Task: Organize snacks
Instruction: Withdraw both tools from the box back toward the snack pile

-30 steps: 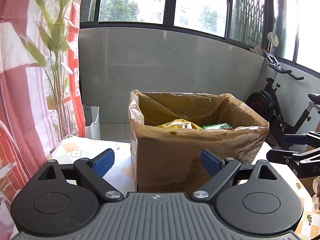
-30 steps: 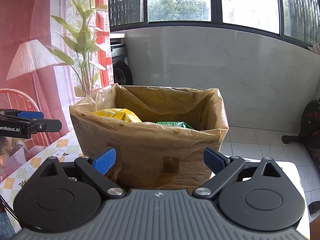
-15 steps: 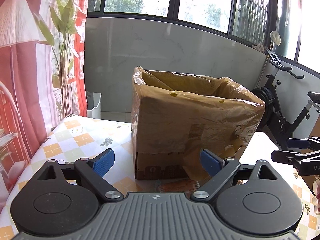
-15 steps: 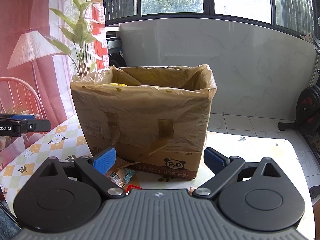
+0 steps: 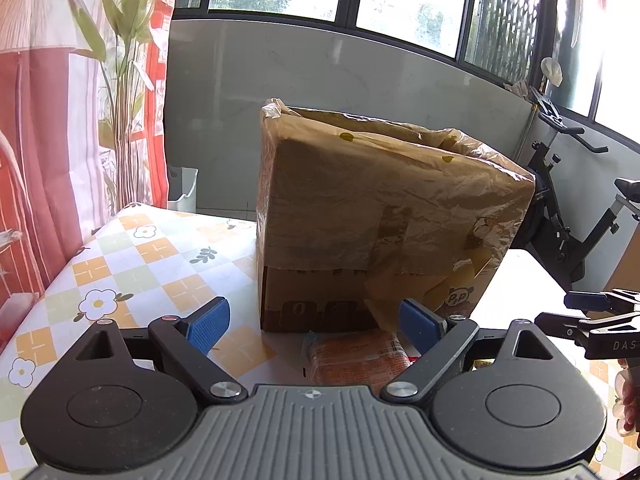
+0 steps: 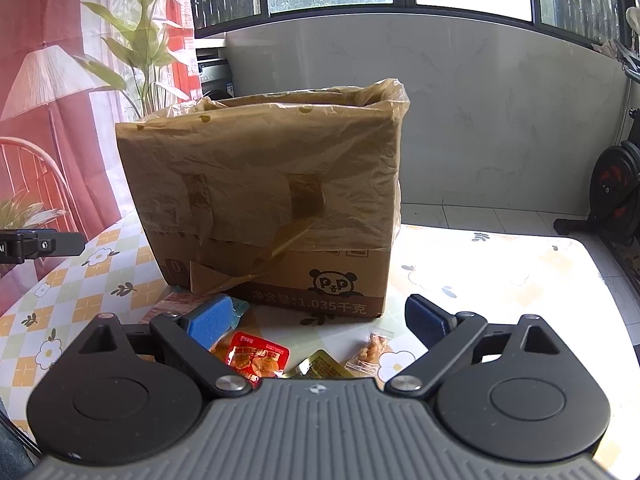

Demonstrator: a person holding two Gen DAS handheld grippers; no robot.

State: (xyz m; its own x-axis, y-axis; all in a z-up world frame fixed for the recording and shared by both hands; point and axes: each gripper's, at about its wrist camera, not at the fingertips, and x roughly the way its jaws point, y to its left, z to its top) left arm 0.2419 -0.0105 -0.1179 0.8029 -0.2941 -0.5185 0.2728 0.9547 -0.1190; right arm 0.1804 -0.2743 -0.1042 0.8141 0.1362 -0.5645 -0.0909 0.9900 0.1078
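Observation:
A cardboard box (image 5: 380,216) lined with a brownish plastic bag stands on the table; from this low angle its contents are hidden. An orange snack packet (image 5: 352,360) lies in front of it, just below my left gripper (image 5: 314,322), which is open and holds nothing. In the right wrist view the box (image 6: 264,200) faces me, with a red packet (image 6: 256,358), a gold packet (image 6: 320,366), a small clear nut packet (image 6: 370,350) and a pink packet (image 6: 180,304) at its foot. My right gripper (image 6: 318,320) hangs open above them, its jaws closing slightly with nothing between the pads.
The table (image 5: 152,256) wears a checked cloth with flowers. A red curtain and a tall plant (image 5: 120,80) stand to the left, a white bin (image 5: 184,184) behind. An exercise bike (image 5: 568,208) is at the right. The other gripper (image 5: 592,320) shows at the right edge.
Both grippers have dropped from above the box rim to near the tabletop. The box's inside has gone out of sight and the packets at its foot have come into view.

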